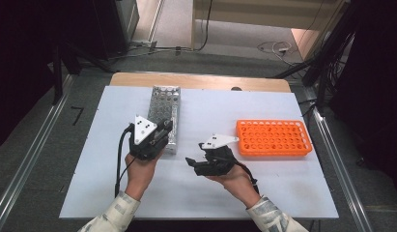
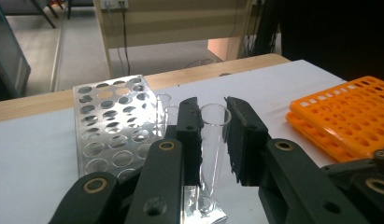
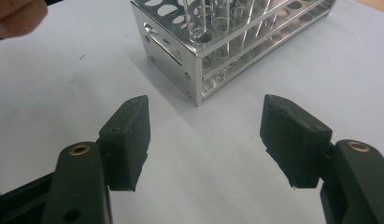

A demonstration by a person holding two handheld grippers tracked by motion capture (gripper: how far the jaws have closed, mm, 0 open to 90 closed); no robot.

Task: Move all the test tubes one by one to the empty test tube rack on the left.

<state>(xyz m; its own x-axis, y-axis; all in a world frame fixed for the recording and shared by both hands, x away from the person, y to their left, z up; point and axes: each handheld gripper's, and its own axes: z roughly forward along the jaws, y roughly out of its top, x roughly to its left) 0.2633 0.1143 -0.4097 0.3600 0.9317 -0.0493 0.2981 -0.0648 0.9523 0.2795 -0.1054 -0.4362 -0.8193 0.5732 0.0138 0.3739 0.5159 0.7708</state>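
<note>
In the left gripper view, the left gripper (image 2: pixel 213 135) is clenched on a clear test tube (image 2: pixel 212 140) at centre frame, its foot hidden low by the jaws, just beside the metal rack (image 2: pixel 110 130). Lower centre in the high view, the right gripper (image 1: pixel 196 162) stands released, nothing between its jaws. The orange rack (image 2: pixel 348 121) is cut off at right.
</note>
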